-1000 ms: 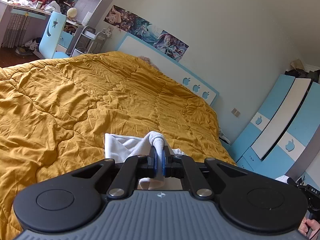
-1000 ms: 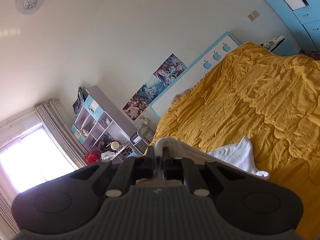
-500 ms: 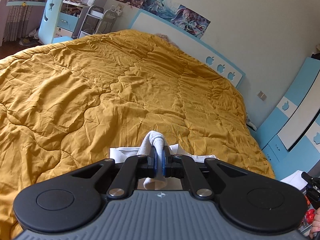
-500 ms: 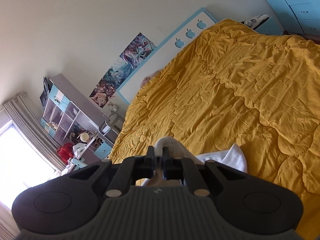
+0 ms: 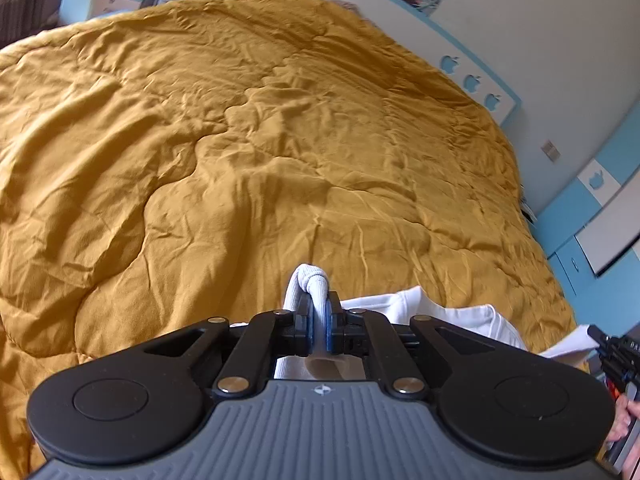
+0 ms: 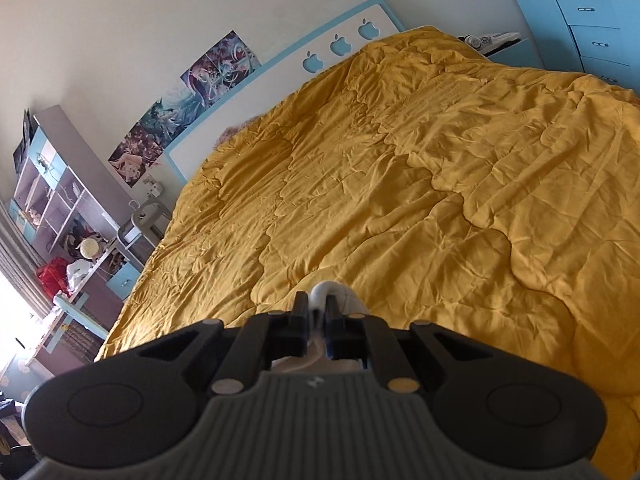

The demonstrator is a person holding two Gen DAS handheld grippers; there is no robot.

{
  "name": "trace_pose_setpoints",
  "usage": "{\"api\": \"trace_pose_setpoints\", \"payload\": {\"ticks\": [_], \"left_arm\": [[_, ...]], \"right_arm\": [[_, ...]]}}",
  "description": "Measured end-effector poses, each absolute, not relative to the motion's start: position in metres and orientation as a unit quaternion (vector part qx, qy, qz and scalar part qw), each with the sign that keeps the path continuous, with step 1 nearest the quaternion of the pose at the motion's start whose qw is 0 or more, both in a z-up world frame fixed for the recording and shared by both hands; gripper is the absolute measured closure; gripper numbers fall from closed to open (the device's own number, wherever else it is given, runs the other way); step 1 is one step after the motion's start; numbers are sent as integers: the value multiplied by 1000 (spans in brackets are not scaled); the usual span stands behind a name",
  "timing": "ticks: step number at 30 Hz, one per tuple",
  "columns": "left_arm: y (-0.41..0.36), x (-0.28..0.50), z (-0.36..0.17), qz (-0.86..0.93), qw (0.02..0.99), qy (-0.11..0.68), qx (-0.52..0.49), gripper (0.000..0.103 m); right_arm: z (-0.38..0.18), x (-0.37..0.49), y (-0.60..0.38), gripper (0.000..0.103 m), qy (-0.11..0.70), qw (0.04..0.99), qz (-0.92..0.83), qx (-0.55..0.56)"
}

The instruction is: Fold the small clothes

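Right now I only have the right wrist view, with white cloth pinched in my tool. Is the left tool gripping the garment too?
Observer: Yes. The left tool is shut on a bunched fold of the white garment.
Operator: Where does the rest of the cloth go?
Observer: It spreads out to that tool's right, above the yellow quilt. I cannot tell whether it touches the quilt.

No readable text; only apple-shaped cutouts on the headboard (image 6: 340,46).
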State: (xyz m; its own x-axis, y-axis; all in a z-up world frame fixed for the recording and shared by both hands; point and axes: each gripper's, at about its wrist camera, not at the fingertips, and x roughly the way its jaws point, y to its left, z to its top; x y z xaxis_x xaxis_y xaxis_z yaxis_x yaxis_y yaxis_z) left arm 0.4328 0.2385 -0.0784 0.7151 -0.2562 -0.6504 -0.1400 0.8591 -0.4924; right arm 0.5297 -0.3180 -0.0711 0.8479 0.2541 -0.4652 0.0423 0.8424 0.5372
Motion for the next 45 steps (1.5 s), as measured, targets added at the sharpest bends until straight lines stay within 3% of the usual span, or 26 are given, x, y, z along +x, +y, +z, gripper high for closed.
{"api": "trace_pose_setpoints", "payload": {"ticks": [1, 3, 4, 8, 18, 25, 29, 37, 40, 42, 43, 44, 45], "left_arm": [[244, 439, -86, 8, 880, 383, -281, 86], [256, 440, -94, 83, 876, 379, -288, 84], [261, 437, -97, 103, 879, 372, -280, 81], [268, 408, -95, 94, 895, 381, -213, 61], [242, 261, -53, -35, 913, 334, -230, 47], [226, 215, -91, -208, 825, 365, -378, 31], [213, 211, -132, -149, 797, 389, -436, 32], [208, 249, -183, -100, 759, 356, -536, 30], [210, 265, -193, -78, 747, 354, -557, 32], [209, 276, -196, -62, 751, 361, -550, 40], [208, 281, -195, -58, 759, 367, -535, 48], [206, 284, -192, -54, 771, 371, -515, 64], [203, 283, -189, -52, 781, 371, -501, 68]], "right_arm": [[-73, 541, -311, 94, 287, 925, 26, 247], [-73, 554, -304, 50, 307, 931, -46, 191], [-73, 552, -307, 49, 299, 934, -65, 183], [-75, 517, -332, 48, 294, 938, -36, 181], [-104, 352, -364, 47, 356, 897, 77, 250], [-141, 301, -366, 45, 383, 809, 95, 436], [-171, 299, -359, 45, 374, 776, 74, 503], [-221, 305, -354, 51, 282, 720, 41, 633], [-233, 309, -348, 64, 263, 716, 26, 646], [-236, 313, -342, 80, 254, 727, 22, 638], [-235, 313, -339, 83, 251, 737, 13, 627], [-232, 311, -335, 90, 251, 750, 1, 612], [-229, 309, -331, 92, 248, 762, -1, 598]]}}
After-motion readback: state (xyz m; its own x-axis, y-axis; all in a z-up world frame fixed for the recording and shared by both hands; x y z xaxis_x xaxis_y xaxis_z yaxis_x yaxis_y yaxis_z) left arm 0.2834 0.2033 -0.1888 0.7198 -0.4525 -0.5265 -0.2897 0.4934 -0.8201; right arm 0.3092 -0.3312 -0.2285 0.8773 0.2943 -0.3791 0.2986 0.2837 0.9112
